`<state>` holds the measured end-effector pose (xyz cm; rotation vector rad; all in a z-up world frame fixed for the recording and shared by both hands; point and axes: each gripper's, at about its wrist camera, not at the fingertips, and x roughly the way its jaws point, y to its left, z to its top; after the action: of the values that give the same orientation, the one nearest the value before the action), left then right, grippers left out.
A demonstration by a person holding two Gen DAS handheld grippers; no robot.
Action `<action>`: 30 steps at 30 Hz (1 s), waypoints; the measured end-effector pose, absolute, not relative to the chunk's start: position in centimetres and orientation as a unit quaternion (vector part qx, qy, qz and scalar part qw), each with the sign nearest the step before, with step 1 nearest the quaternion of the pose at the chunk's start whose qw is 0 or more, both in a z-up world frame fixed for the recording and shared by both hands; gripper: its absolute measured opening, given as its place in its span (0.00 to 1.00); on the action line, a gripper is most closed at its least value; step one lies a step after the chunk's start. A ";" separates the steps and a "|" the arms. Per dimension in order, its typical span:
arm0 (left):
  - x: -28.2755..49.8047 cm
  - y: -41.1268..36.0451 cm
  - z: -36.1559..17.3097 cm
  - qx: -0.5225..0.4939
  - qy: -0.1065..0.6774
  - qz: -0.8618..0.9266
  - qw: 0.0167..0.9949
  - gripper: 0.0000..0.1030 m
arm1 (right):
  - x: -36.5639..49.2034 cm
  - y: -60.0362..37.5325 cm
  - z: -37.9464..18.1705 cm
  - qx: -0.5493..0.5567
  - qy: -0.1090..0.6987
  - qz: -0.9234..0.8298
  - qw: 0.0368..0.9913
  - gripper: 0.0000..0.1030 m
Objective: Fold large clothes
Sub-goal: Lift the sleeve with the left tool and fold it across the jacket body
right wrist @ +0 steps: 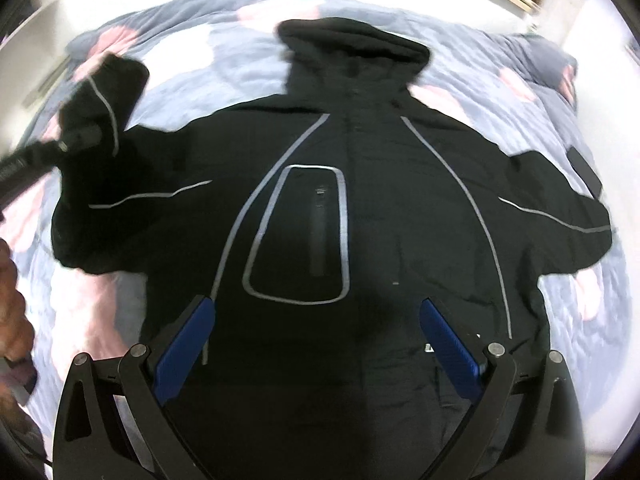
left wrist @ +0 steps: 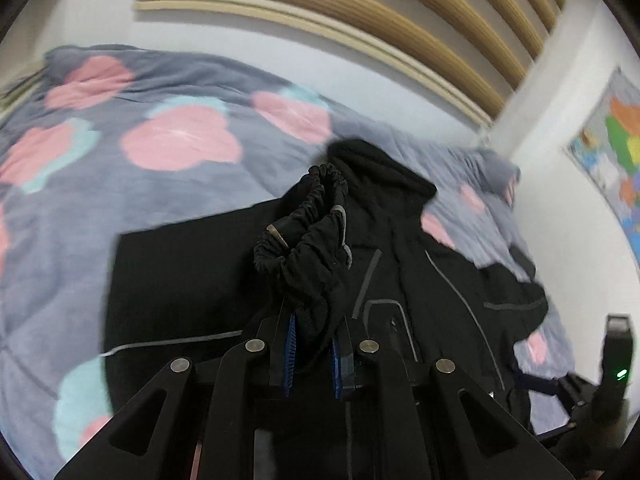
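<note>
A large black jacket [right wrist: 360, 208] with grey reflective piping lies front up on the bed, collar at the far end. It also shows in the left wrist view [left wrist: 420, 280]. My left gripper [left wrist: 314, 344] is shut on the jacket's left sleeve cuff [left wrist: 308, 236], a bunched elastic end lifted above the jacket. In the right wrist view that sleeve [right wrist: 100, 92] is raised at the far left, with the left gripper [right wrist: 68, 142] on it. My right gripper [right wrist: 316, 344] is open and empty, over the jacket's lower front. The jacket's right sleeve [right wrist: 568, 216] lies spread out.
The bed is covered by a grey quilt [left wrist: 120, 184] with pink and teal shapes. A wooden slatted headboard [left wrist: 360, 12] and white wall are behind it. A coloured map [left wrist: 616, 148] hangs on the right wall. The right gripper's body [left wrist: 616, 360] shows at the left view's lower right.
</note>
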<state>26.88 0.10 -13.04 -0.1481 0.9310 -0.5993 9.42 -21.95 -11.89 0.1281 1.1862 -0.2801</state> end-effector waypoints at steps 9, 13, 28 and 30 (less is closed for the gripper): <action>28.0 -6.4 -21.5 -0.021 0.525 -0.296 0.798 0.13 | 9.9 -25.5 -13.9 0.087 0.570 -0.153 0.802 1.00; 27.9 -7.3 -24.7 -0.018 0.548 -0.297 0.782 0.18 | 10.8 -25.1 -15.3 0.074 0.584 -0.144 0.796 1.00; 26.1 -2.8 -21.5 -0.126 0.575 -0.369 0.719 0.73 | 18.6 -24.5 -17.5 0.125 0.573 -0.032 0.809 1.00; 25.9 -1.4 -20.7 -0.126 0.568 -0.360 0.729 0.73 | 19.8 -23.9 -18.6 0.136 0.581 -0.004 0.803 1.00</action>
<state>25.92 -1.45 -20.71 -0.2779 1.2508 -0.7923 19.84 -23.89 -18.63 0.2917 1.2447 -0.0093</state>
